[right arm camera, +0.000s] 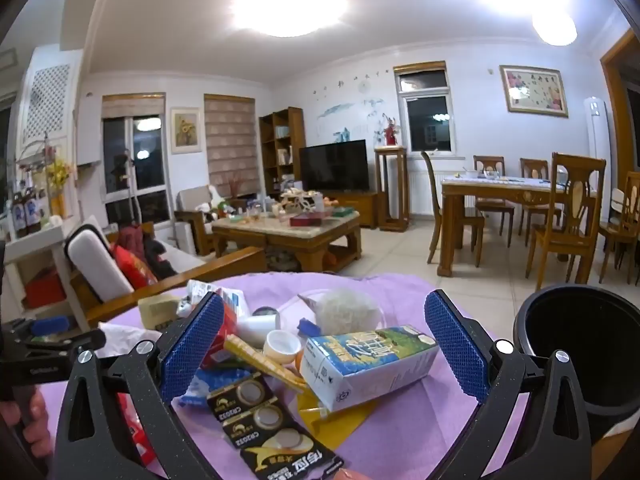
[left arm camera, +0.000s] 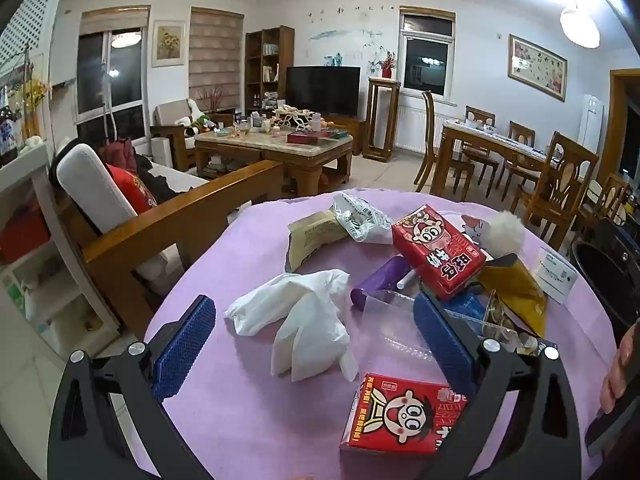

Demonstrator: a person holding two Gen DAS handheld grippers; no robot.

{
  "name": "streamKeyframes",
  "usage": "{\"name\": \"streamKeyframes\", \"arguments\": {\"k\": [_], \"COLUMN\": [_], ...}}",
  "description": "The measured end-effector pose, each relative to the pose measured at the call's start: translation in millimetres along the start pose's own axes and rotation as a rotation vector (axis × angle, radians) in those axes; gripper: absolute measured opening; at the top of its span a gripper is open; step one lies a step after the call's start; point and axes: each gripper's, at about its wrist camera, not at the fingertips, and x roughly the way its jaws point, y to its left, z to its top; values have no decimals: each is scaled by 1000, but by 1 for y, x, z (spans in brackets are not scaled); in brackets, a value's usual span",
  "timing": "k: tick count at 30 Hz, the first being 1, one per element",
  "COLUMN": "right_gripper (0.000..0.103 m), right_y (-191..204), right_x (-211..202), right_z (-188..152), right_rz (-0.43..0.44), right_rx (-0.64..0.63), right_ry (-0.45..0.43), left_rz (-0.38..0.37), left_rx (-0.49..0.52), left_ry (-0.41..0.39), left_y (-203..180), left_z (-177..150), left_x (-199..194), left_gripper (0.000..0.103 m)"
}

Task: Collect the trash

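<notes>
Left gripper (left arm camera: 316, 332) wide open above tissue (left arm camera: 296, 320); right gripper (right arm camera: 324, 344) wide open, empty.

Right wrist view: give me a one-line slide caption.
Open right gripper hovers over a milk carton and coin-cell battery pack on the purple-clothed table, black bin alongside.

The counter (left arm camera: 248, 420) is covered by a matt lilac cloth. A soft, creased white tissue (left arm camera: 304, 320) and a glossy red printed carton (left arm camera: 400, 414) are seen on it. The left tongs (left arm camera: 316, 352) are faced with rough, dimpled blue pads (left arm camera: 184, 348) on matt black plastic arms fixed with shiny metal screws. A smooth printed milk carton (right arm camera: 368, 364), a glossy black battery card (right arm camera: 264, 420) and a glossy black bin (right arm camera: 584, 352) are shown.
</notes>
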Motion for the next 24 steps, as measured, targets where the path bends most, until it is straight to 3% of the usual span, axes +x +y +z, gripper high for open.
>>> {"name": "streamKeyframes", "arguments": {"k": [6, 11, 24], "right_gripper": [99, 99, 99], "right_y": [0, 0, 0], "right_x": [1, 1, 0], "right_z": [0, 0, 0], "right_rz": [-3, -2, -3], "right_rx": [1, -1, 1], "right_ry": [4, 2, -1], "left_rz": [19, -6, 22], "left_rx": [-32, -77, -62], "left_ry": [-18, -5, 14], "left_y": [7, 19, 11], "left_z": [-1, -2, 0], "left_x": [-2, -3, 1], "left_gripper": [98, 98, 98]}}
